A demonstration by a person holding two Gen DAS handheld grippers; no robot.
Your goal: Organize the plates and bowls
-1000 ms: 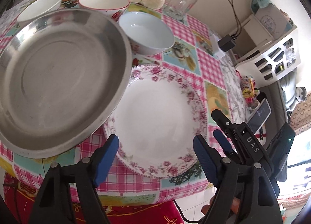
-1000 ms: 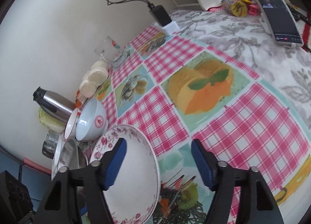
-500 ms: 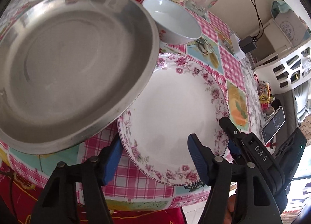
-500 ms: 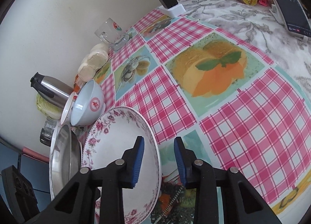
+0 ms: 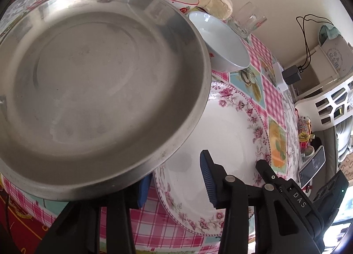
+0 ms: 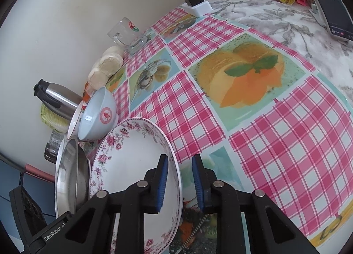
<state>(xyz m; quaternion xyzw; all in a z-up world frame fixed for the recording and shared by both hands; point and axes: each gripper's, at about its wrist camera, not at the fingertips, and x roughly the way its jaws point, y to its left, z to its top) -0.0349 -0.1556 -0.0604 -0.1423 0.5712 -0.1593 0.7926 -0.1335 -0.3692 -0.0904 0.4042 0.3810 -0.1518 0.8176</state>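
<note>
Left gripper (image 5: 174, 184): jaws have just been closing and straddle the near rims of the steel pan (image 5: 97, 81) and the floral plate (image 5: 222, 143). One pad is tucked under the pan's edge, the other over the plate's white inside; I cannot tell whether the pads press.

Right gripper (image 6: 179, 184): jaws have just been closing around the plate's rim (image 6: 176, 172), one pad inside, one outside. A small gap shows at the outer pad; not clamped.

Plate lies on the checked tablecloth (image 6: 275, 143), partly under the pan. Pale blue bowl (image 6: 99, 115) sits just beyond the plate.
</note>
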